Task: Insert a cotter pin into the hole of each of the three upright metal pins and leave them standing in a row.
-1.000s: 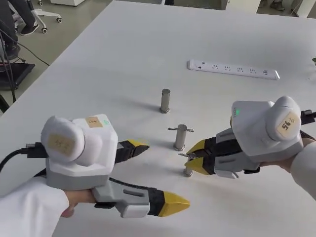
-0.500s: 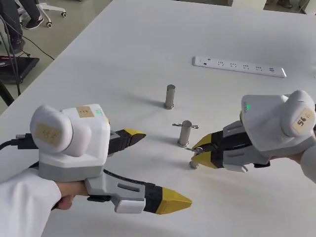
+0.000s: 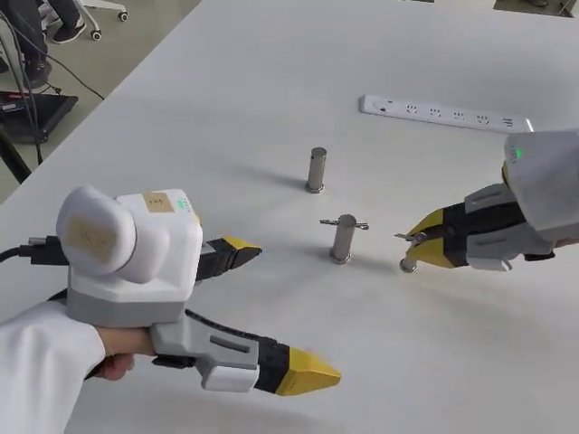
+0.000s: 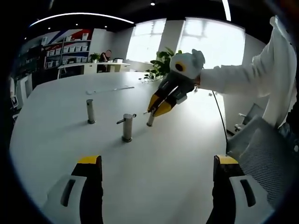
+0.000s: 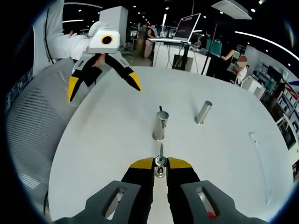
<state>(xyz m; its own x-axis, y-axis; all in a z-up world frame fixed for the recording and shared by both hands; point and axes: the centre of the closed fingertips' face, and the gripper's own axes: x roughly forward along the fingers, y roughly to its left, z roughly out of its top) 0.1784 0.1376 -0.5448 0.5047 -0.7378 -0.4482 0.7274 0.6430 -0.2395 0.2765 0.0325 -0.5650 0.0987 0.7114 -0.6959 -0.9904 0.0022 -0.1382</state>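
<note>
Left gripper [image 3: 282,309] sits nearest me, low over the table [image 3: 226,99], jaws spread wide, nothing in them. Right gripper [image 3: 419,238] is further out, jaws pinched together on a cotter pin [image 5: 161,150] right at the top of the nearest metal pin [image 3: 409,265]. From the head view only that pin's base is clear and its top is tucked under the jaw tips. I can't tell if the cotter is through the hole or just against it.

Risks, my read:
- The pin is thin with a small foot, and my left is idle and well apart, so nothing steadies it. A sideways push through the cotter could tip it or skid it on the smooth top.
- If the cotter is only part in, opening the jaws may let it drop out.
- Too hard a pinch could bend it.
- This pin sits off the line of the other two, so the row may end up crooked.
- The middle pin [image 3: 343,240] is near. A wrist swing could clip it and the second cotter pin [image 3: 345,223] lying across its top.

Far pin [image 3: 317,170] is upright and bare.

Surface: plain white, large. A power strip [image 3: 443,116] lies beyond the pins. Room: open office, floor [image 3: 118,36] off the table's left edge, bright windows [image 4: 205,42], a plant [image 4: 161,67], shelving [image 4: 70,49] at the back.
</note>
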